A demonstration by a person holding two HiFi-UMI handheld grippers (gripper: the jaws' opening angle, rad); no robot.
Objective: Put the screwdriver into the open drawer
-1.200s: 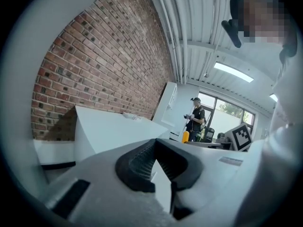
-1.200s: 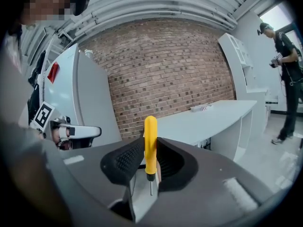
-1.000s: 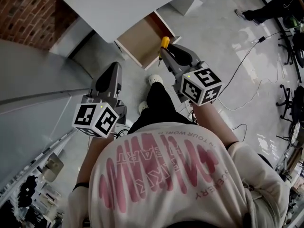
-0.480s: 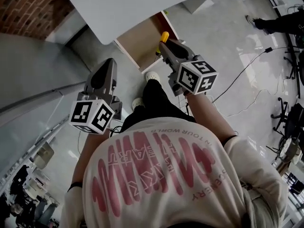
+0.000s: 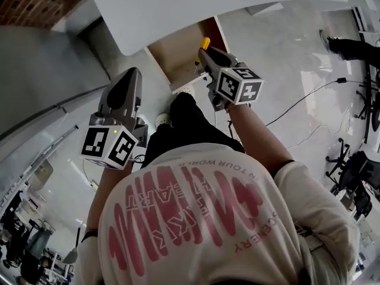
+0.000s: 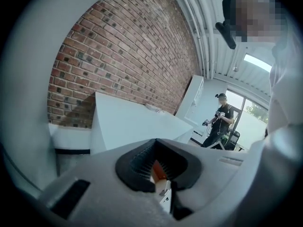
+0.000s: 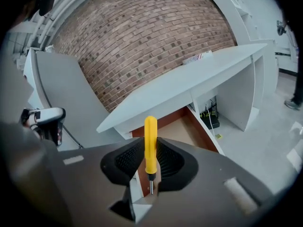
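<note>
Overhead first, from the head view: the right claw (image 5: pixel 205 55) is clamped on the screwdriver (image 5: pixel 205 43), whose yellow handle juts past the claw's tips and hangs over the near corner of the open drawer (image 5: pixel 172 55) under the white desk (image 5: pixel 208 5). Gripping it mid-length likely keeps it steady for lowering inside. The left claw (image 5: pixel 127 76) is off to the side of the drawer front and carries nothing, so I judge it a spare hand.

Next, the left gripper view: the left claw (image 6: pixel 158 174) has its jaws only a slit apart with nothing between them; a sliver of orange-brown shows through the gap.

Last, the right gripper view: the right claw (image 7: pixel 150 167) pinches the screwdriver (image 7: pixel 150 145) between its ribbed pads. The long axis stands upright across the jaws, with the handle above them and the metal tip pointing down below them. Just beyond the jaws lies the drawer (image 7: pixel 189 131), its wooden floor bare, so the tool is not yet in.
</note>
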